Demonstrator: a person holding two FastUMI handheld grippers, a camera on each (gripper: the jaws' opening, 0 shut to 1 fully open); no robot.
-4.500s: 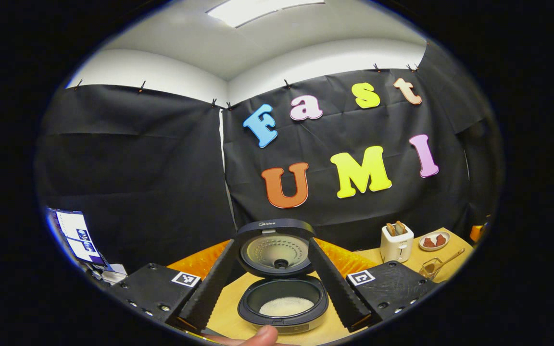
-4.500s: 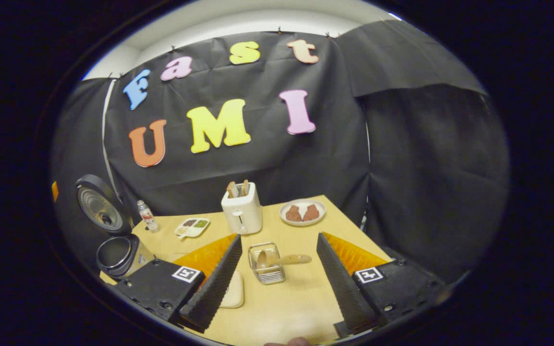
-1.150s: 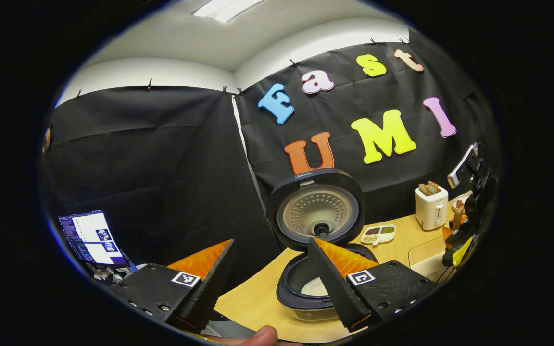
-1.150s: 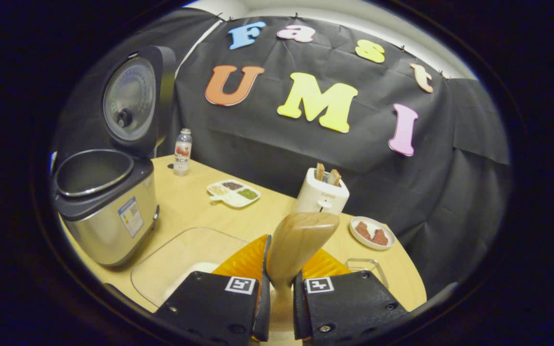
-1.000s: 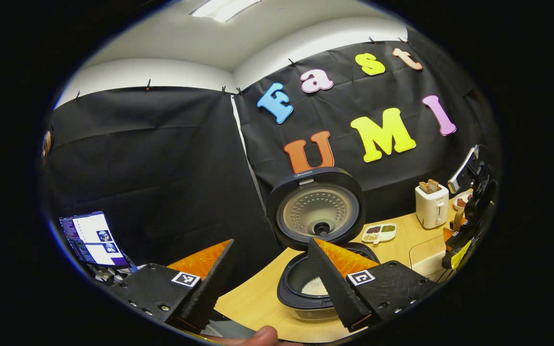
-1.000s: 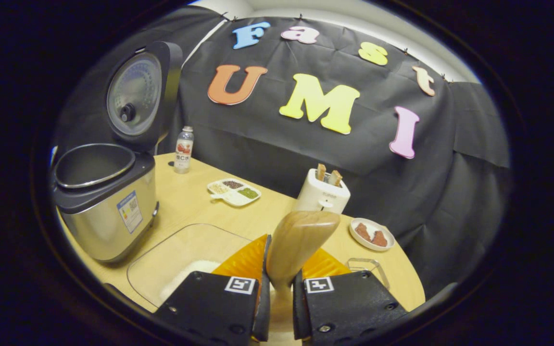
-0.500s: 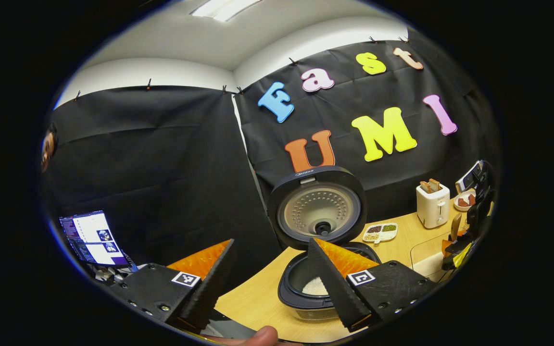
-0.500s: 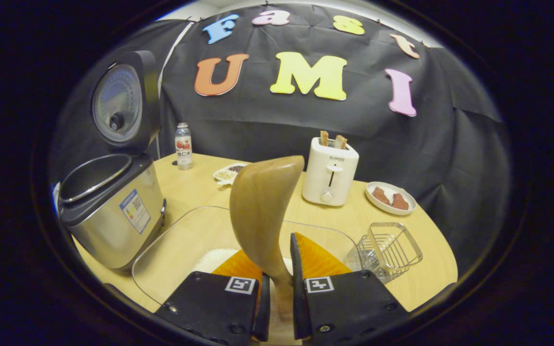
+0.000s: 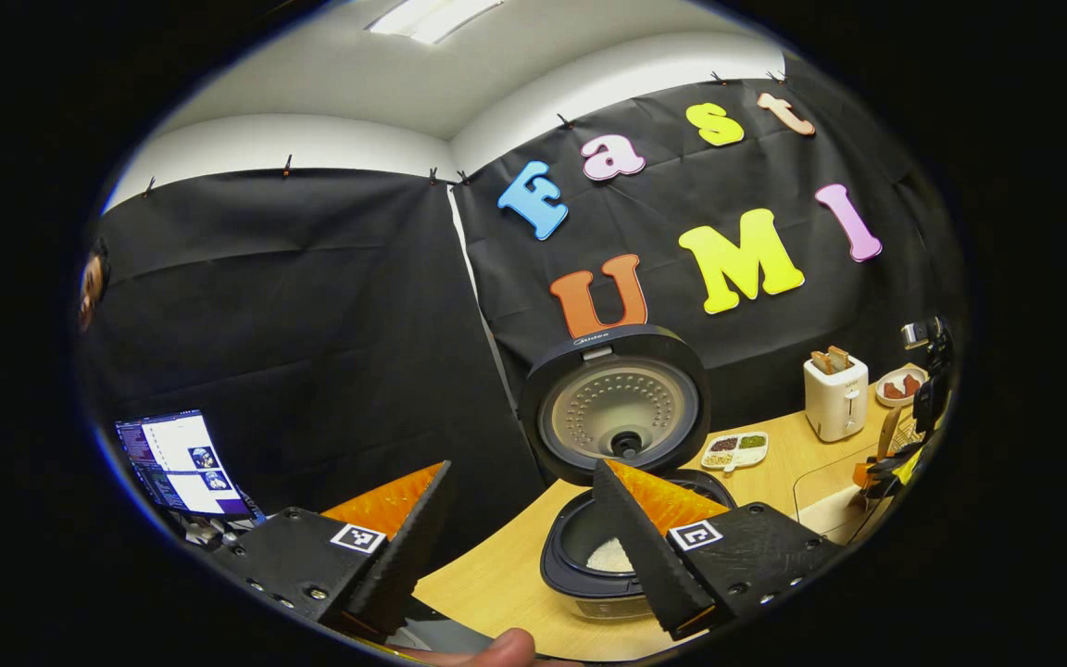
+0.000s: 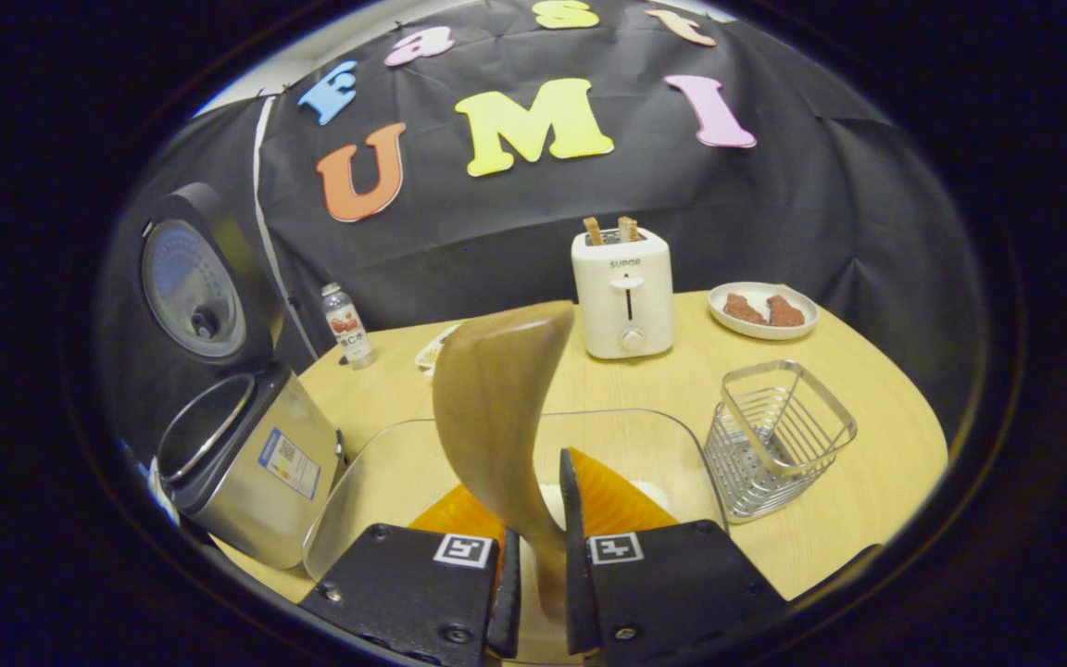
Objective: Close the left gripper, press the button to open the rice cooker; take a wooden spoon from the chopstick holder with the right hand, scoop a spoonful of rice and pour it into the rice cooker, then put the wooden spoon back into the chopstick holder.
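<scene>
Where black cloth walls booth, we see light wooden surface [image 10: 830,389] carrying toaster [image 10: 623,292], plate [image 10: 763,310], bottle [image 10: 345,325], wire chopstick holder [image 10: 779,435], clear rice tray [image 10: 385,463]. Rice cooker [image 9: 621,519] stands open, lid up, rice inside. Our left gripper [image 9: 520,542] jaws wide, holding nothing. Right gripper [image 10: 541,579] jaws narrow, clamped on wooden spoon [image 10: 496,408] handle; spoon near upright over tray, bowl topmost, leaning slightly right.

White toaster [image 10: 623,292], silver-and-black rice cooker [image 10: 251,459], tan wooden spoon [image 10: 496,408], pale wood table [image 10: 867,463].
</scene>
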